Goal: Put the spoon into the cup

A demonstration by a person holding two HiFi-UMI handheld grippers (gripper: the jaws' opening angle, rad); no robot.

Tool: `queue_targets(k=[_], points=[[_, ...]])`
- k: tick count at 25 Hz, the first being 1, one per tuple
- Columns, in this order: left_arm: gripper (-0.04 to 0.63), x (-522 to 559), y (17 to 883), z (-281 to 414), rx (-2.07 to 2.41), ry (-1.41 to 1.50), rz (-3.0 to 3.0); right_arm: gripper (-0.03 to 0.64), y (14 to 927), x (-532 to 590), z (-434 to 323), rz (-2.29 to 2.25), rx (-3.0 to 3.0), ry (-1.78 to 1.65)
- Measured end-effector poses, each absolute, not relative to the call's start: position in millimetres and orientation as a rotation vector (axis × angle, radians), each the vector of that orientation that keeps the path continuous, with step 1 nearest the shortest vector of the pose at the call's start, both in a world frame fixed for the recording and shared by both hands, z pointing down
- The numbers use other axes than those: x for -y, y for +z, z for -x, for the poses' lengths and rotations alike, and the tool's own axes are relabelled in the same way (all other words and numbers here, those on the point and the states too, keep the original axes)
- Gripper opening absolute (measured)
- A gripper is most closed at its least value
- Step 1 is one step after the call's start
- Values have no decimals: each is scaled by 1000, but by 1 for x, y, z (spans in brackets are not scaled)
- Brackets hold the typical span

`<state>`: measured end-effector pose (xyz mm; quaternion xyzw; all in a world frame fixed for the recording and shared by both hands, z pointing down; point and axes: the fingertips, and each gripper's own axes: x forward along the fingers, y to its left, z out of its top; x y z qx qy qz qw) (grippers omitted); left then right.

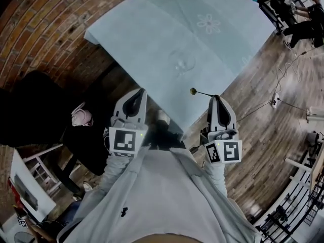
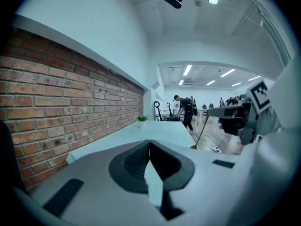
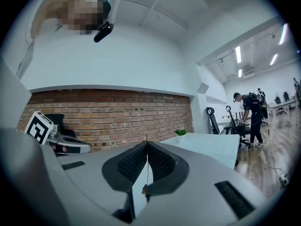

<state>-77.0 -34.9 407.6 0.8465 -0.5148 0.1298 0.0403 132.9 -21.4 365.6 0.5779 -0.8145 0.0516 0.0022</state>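
A clear glass cup stands on the table, which has a pale blue cloth. My right gripper hovers over the table's near edge, shut on the thin handle of a small golden spoon. The spoon's bowl points left toward the cup. In the right gripper view the handle shows as a thin line pinched between the shut jaws. From the left gripper view the spoon hangs from the right gripper. My left gripper is beside it at the same edge, shut and empty.
A small potted plant stands at the table's far end. A brick wall runs along the left. A black chair and a white shelf stand lower left. Cables lie on the wooden floor at right, with people working beyond.
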Motion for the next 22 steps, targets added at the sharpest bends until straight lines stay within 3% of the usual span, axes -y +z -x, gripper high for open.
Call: queue_targets(k=[22], points=[[20, 161, 379, 35, 1651, 397, -2605, 20, 343, 152, -160, -1718, 2679, 170]])
